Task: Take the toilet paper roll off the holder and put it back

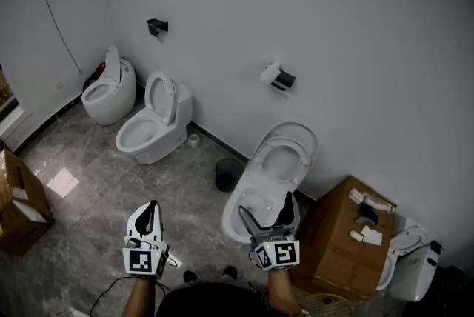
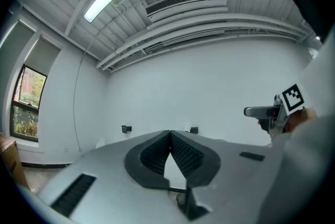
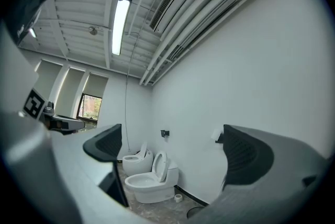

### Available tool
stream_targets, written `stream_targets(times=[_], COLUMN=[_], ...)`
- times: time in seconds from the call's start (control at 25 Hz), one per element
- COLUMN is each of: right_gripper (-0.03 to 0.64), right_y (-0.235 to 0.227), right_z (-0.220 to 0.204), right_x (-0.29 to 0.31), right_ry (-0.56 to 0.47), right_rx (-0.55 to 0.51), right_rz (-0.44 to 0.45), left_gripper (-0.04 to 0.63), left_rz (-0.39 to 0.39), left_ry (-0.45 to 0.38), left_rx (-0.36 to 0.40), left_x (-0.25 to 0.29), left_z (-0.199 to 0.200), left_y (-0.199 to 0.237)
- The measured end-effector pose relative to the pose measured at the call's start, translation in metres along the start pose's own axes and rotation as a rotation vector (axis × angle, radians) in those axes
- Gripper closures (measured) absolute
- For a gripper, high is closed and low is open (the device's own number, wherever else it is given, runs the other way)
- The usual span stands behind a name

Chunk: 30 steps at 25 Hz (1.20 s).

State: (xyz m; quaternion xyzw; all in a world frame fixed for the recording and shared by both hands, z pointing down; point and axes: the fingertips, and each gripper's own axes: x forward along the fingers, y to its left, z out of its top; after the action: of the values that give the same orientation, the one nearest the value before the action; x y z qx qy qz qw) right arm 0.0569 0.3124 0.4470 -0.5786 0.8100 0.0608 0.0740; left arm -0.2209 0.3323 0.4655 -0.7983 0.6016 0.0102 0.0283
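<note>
**A:** Right, nearest first. How do the hands stand?

**B:** The left gripper (image 1: 150, 210) hangs short of the open toilet (image 1: 275, 173) and off to its left, fingers pressed together on nothing. The right gripper (image 1: 265, 206) is over that toilet's near rim, fingers spread wide with nothing between them.

**A:** What's around the toilet?

**B:** A dark bin (image 1: 227, 175) sits just left of its base, and a cardboard box (image 1: 348, 234) is close on its right.

**A:** And the toilet paper roll (image 1: 271, 72)?

**B:** It's on its holder (image 1: 285, 80), up on the wall beyond the toilet's raised lid and well apart from both grippers. I'd say the reach hasn't begun.

**A:** What could go wrong from here?

**B:** The toilet stands between the person and the wall, so the reach goes over the bowl, and a weak pinch could drop the roll into it. Squeezing too hard could crush the soft paper or let it unwind. The bin and box also crowd the footing. And there's a bare second holder (image 1: 157, 27) far left of the toilet, so the roll could go back on the wrong one.
</note>
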Motion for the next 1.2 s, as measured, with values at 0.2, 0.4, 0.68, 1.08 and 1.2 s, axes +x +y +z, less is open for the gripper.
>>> stream_targets(times=[0.2, 0.4, 0.68, 1.08, 1.2], right_gripper=[0.035, 0.035, 0.035, 0.035, 0.037], right_y=[0.023, 0.041, 0.041, 0.029, 0.019], right_z=[-0.001, -0.002, -0.008, -0.026, -0.032], right_x=[-0.001, 0.004, 0.028, 0.105, 0.137], right_ry=[0.004, 0.004, -0.010, -0.027, -0.028], right_rx=[0.012, 0.017, 0.029, 0.036, 0.036], right_rz=[0.000, 0.019, 0.020, 0.040, 0.036], left_gripper=[0.592, 0.592, 0.592, 0.592, 0.592], left_rz=[-0.015, -0.004, -0.003, 0.017, 0.018], left_ry=[0.009, 0.010, 0.016, 0.009, 0.008], left_rx=[-0.007, -0.008, -0.003, -0.002, -0.011], left_x=[-0.011, -0.014, -0.003, 0.060, 0.090], left_z=[-0.002, -0.006, -0.014, -0.019, -0.022], left_y=[0.014, 0.030, 0.039, 0.070, 0.079])
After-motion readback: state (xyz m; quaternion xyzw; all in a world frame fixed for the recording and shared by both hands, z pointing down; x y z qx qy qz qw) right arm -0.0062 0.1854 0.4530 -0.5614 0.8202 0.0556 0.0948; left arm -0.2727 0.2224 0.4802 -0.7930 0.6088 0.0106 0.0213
